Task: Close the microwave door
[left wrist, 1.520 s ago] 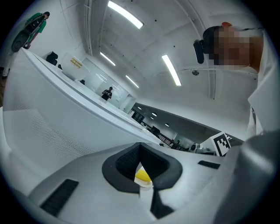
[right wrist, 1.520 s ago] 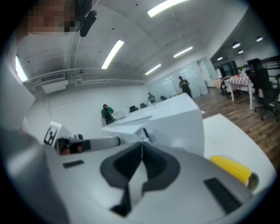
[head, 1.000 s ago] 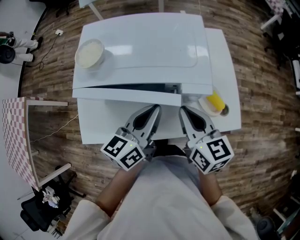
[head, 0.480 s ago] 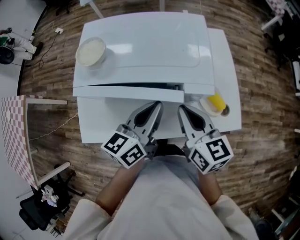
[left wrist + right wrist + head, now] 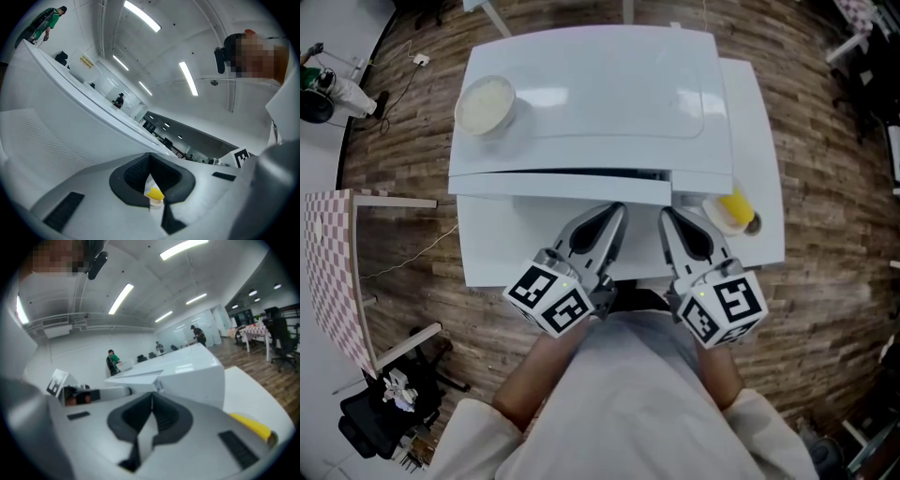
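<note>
The microwave [image 5: 600,84] is set on a white table [image 5: 487,246], and its door [image 5: 553,187] is seen slightly ajar, with a dark gap along the front. The left gripper [image 5: 614,212] and right gripper [image 5: 667,215] are held side by side just in front of the door, each with its jaws pressed together on nothing. A bowl [image 5: 485,103] is placed on the microwave's top.

White microwave door [image 5: 558,186] — slightly ajar
</note>
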{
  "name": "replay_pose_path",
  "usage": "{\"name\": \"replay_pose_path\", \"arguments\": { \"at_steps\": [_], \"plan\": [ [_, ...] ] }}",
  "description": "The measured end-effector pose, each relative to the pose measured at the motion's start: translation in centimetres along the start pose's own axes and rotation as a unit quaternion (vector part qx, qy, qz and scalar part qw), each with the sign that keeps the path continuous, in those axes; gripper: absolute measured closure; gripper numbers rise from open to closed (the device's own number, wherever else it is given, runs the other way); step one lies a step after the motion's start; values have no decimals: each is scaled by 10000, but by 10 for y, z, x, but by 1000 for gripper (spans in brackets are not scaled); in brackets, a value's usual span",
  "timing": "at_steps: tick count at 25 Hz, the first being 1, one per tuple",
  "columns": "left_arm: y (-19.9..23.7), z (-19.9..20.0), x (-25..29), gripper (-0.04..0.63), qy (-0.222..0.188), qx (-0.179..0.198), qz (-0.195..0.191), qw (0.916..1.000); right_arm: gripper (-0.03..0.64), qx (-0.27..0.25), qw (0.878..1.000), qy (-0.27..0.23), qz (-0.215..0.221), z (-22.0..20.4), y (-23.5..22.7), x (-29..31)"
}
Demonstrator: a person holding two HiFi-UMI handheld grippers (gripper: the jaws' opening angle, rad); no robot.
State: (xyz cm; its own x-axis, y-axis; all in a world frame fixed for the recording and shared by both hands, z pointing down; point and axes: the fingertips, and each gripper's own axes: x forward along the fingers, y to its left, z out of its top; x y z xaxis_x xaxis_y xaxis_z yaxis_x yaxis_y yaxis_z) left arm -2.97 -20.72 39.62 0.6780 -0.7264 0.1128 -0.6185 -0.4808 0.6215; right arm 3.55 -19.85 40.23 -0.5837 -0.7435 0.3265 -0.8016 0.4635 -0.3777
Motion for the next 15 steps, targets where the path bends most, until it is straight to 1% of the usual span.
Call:
{"name": "replay_pose_path", "arguments": {
  "at_steps": [15],
  "plan": [
    [0, 2, 3, 577, -48, -71, -14, 10000, 594, 77, 9999, -53, -87, 3, -3, 2]
  ]
}}
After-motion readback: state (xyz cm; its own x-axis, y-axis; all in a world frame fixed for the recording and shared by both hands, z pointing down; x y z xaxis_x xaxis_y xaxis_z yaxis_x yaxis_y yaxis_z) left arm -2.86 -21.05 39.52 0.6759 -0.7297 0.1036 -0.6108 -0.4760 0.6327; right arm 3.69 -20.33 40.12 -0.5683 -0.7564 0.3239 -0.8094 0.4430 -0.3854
